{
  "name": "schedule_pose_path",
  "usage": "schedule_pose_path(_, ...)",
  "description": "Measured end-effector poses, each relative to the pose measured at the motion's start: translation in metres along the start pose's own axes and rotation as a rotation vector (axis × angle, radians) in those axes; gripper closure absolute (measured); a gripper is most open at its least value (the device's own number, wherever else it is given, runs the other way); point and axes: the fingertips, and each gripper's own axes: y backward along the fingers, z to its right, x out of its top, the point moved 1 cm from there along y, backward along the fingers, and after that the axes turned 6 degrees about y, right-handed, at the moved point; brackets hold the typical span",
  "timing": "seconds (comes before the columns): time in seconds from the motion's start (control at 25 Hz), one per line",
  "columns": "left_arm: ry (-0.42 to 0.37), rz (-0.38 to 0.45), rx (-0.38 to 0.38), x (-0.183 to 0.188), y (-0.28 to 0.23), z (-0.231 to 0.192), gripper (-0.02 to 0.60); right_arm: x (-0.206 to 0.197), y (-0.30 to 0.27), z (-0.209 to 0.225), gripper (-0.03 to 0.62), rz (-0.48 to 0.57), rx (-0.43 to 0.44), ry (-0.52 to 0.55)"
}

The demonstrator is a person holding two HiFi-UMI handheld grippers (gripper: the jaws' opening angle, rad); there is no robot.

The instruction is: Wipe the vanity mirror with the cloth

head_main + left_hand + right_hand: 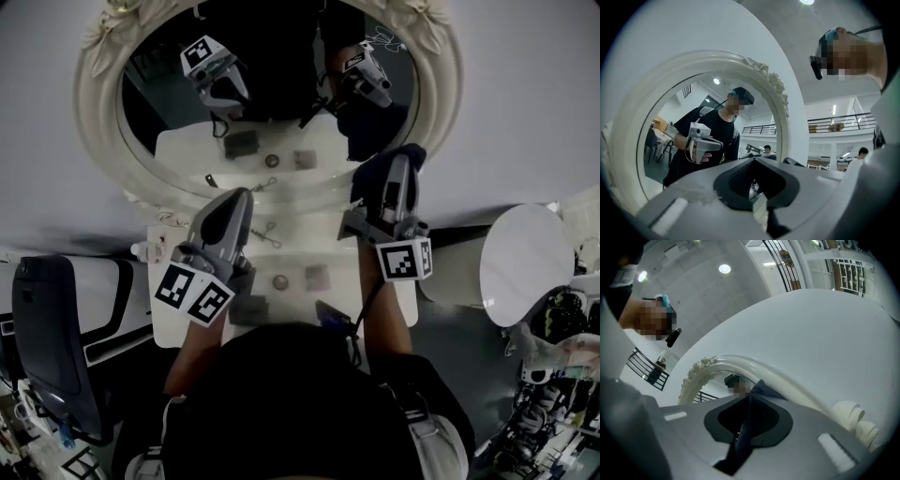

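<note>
**Head view, bottom to top of frame.** The person's dark-clad torso [300,403] is filling the lower centre, with both forearms reaching up-frame.

- **Left gripper.** The left gripper [234,199] is hovering left of centre, above the white vanity table [169,323]. In the left gripper view the left gripper [757,183] is showing its jaws pressed together with nothing between them.
- **Right gripper.** The right gripper [398,180] is sitting right of centre. It is pinching a dark blue cloth [373,180]. In the right gripper view the cloth [746,434] is running up between the closed jaws of the right gripper [750,420].
- **Tabletop.** A dark rectangular block [248,307], a small round object [279,281] and a small square piece [317,276] are lying apart from one another between the two grippers.
- **Flanks.** A dark chair [47,347] is standing at the lower left. A white cylindrical stool [516,267] is standing at the right.
- **Vanity mirror.** The oval vanity mirror [281,94], in its ornate white frame [94,108], is occupying the upper centre. The cloth is meeting its own reflection at the lower right of the glass. Both grippers are appearing reflected in the glass.

**Left gripper view.** The mirror [661,154] is showing the person holding a gripper.
</note>
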Motion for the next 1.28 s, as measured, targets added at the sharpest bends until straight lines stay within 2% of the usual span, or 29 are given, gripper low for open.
schedule_pose_path(0.44,0.008,-0.022,0.009,0.005,-0.023,-0.010,0.583,-0.010,-0.037,-0.003,0.566,-0.006,0.065,0.085)
schedule_pose_path(0.84,0.029,-0.026,0.001,0.000,-0.020,-0.016,0.582,-0.011,-0.043,-0.011,0.566,-0.029,0.110,0.124)
schedule_pose_path(1.28,0.022,0.009,0.024,-0.004,-0.004,-0.011,0.581,-0.008,-0.044,-0.024,0.566,-0.042,0.168,0.157)
